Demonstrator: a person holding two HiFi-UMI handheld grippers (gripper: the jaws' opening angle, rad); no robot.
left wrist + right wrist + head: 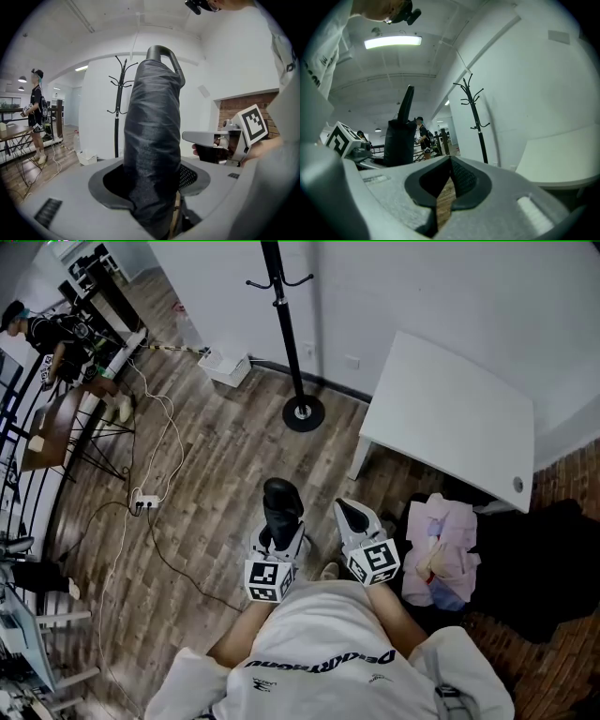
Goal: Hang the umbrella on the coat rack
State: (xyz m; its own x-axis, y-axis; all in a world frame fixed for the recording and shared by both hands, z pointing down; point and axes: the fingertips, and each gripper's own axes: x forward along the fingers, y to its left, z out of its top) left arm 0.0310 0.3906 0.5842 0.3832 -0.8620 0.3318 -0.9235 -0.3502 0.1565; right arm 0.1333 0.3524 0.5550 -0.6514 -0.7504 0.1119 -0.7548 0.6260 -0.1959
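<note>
At the far left of the head view a bystander (28, 329) stands by some furniture, and a power strip (142, 503) with trailing cables lies on the wooden floor (206, 474).

Nearer the middle, the left tool (277, 538) is pinching the folded black umbrella (282, 502). In the left gripper view the umbrella's sleeve fills the gap between the jaws and rises upright, with its looped handle at the top. So the pick-up looks done, and the umbrella is off the floor, carried in front of the person's body.

The coat rack (281, 315) stands ahead against the white wall, well apart from both tools, with open floor between. The hooks at its top are bare in the left gripper view, and nothing hangs on them.

Just to the right of the umbrella, the right tool (347, 510) is held alongside. Its jaws are pressed together at the tips with nothing between them, and only a sliver of floor shows through the gap.

Further right are a white table (450, 409) and a heap of clothes (441, 549) on the floor below it.

By this reading the task is about midway. The umbrella is grasped, but the approach to the rack, the lift to hook height and slipping the handle loop over a hook are all left to do.
</note>
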